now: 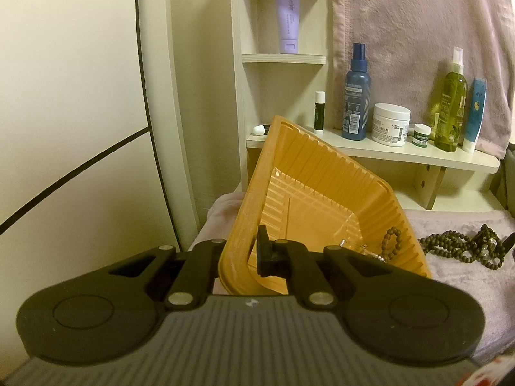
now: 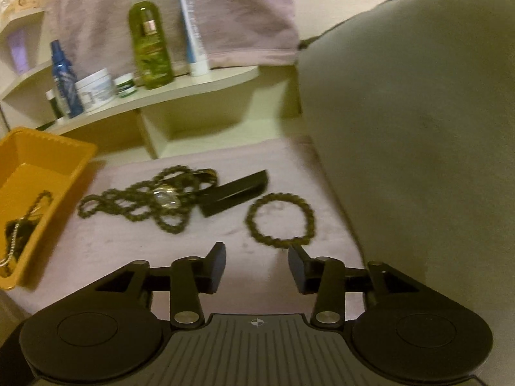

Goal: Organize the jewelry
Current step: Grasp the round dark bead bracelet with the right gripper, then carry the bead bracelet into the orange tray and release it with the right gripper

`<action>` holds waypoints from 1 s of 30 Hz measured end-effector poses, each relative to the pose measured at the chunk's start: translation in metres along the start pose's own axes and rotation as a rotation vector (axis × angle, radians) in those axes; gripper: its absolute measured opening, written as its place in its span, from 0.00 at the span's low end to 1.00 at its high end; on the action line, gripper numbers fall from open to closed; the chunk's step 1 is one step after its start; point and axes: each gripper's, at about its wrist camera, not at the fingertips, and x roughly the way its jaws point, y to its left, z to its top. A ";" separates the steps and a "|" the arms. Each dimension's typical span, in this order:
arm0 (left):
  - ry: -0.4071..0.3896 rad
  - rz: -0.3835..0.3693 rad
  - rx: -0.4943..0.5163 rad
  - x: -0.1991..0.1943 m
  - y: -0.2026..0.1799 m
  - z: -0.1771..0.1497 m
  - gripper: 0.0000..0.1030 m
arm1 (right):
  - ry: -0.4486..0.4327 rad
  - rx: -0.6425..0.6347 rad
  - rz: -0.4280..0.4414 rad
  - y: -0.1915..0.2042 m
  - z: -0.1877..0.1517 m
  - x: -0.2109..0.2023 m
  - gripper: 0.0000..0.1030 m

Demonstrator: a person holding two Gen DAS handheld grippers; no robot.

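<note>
Jewelry half sorted into a tilted orange tray

The ribbed orange tray (image 1: 322, 193) is tipping up on one edge, a small bead bracelet (image 1: 391, 244) and a silver chain (image 2: 13, 238) sitting inside it. On the pink cloth, a long dark bead necklace (image 2: 128, 202) is lying tangled around a watch (image 2: 165, 197), with a bead bracelet (image 2: 280, 218) lying apart beside them.

Dim, warm; rt view blurred.

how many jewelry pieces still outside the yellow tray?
3 at least: a beaded bracelet nearest the right gripper, a long bead strand beside the yellow tray, a watch tangled in it. The tangle may hide more.
</note>
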 end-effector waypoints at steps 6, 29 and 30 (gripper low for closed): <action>0.001 0.002 0.006 0.000 0.000 0.001 0.06 | -0.044 -0.009 -0.061 -0.007 0.004 0.008 0.45; 0.001 0.003 0.007 -0.001 0.000 0.000 0.06 | -0.058 -0.095 -0.134 -0.004 0.013 0.022 0.06; 0.000 0.003 0.007 -0.001 0.000 0.000 0.06 | -0.069 -0.103 -0.127 0.000 0.015 0.018 0.06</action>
